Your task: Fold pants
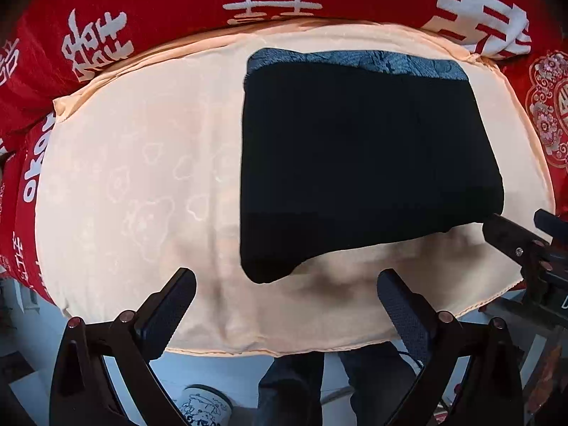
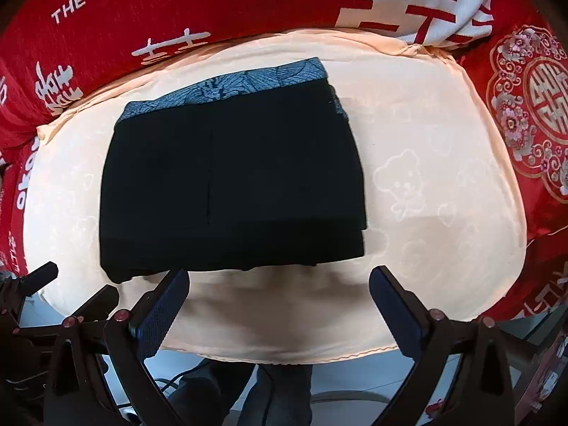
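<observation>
Pants (image 1: pixel 365 163): folded into a dark block on the peach cloth (image 1: pixel 142 177), ahead of both my tools.
Long axis: roughly side to side.
Left tool (image 1: pixel 287 284): spread, empty.
Right tool (image 2: pixel 278 280): spread, empty, probably nearer the near edge.

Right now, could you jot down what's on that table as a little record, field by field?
pants: black pants folded into a compact rectangle, blue patterned band along the far edge
surface: peach cloth with faint bear and cloud prints
around it: red blanket with white lettering
left gripper: open, empty, near the pants' front edge
right gripper: open, empty, near the pants' front edge
task state: pants look folded
</observation>
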`<move>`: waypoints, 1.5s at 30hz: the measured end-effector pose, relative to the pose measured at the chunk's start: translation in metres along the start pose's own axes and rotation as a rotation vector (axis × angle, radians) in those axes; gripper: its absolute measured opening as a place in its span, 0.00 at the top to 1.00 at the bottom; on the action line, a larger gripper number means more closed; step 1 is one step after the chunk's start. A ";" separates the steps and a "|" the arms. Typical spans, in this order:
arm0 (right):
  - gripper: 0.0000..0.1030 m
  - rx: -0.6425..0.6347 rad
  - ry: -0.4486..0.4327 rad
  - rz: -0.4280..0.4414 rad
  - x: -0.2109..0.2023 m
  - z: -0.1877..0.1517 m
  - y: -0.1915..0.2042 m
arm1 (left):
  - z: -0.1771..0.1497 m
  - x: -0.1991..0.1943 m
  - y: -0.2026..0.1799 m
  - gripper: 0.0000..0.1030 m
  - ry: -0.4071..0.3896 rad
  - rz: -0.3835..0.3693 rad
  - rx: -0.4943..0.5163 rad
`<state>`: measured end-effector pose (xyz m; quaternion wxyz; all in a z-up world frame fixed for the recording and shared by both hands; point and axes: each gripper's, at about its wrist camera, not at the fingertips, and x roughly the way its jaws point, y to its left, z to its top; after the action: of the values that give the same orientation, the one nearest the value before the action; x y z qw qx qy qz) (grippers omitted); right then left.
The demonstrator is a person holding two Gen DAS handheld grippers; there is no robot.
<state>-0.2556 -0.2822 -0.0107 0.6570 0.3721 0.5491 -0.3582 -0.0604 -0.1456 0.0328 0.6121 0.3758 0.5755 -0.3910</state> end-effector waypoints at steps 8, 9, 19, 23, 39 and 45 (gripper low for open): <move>0.01 -0.028 0.004 -0.018 0.002 -0.004 -0.010 | 0.001 -0.001 -0.011 0.01 -0.007 0.036 0.021; 0.01 -0.026 0.006 -0.018 0.003 -0.005 -0.011 | 0.002 -0.001 -0.012 0.01 -0.009 0.044 0.025; 0.01 -0.027 0.016 -0.018 0.006 -0.005 -0.022 | 0.001 -0.002 -0.016 0.01 -0.003 0.057 0.038; 0.01 -0.035 0.015 -0.022 0.006 -0.003 -0.023 | 0.002 0.000 -0.015 0.01 0.002 0.056 0.038; 0.02 -0.058 0.034 -0.019 0.012 0.001 -0.018 | 0.003 0.001 -0.013 0.01 -0.009 0.075 0.039; 0.01 -0.065 0.040 -0.018 0.014 0.003 -0.017 | 0.004 0.002 -0.012 0.01 -0.009 0.068 0.032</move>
<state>-0.2674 -0.2938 -0.0262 0.6544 0.3526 0.5769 -0.3385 -0.0700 -0.1545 0.0311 0.6215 0.4033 0.5532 -0.3808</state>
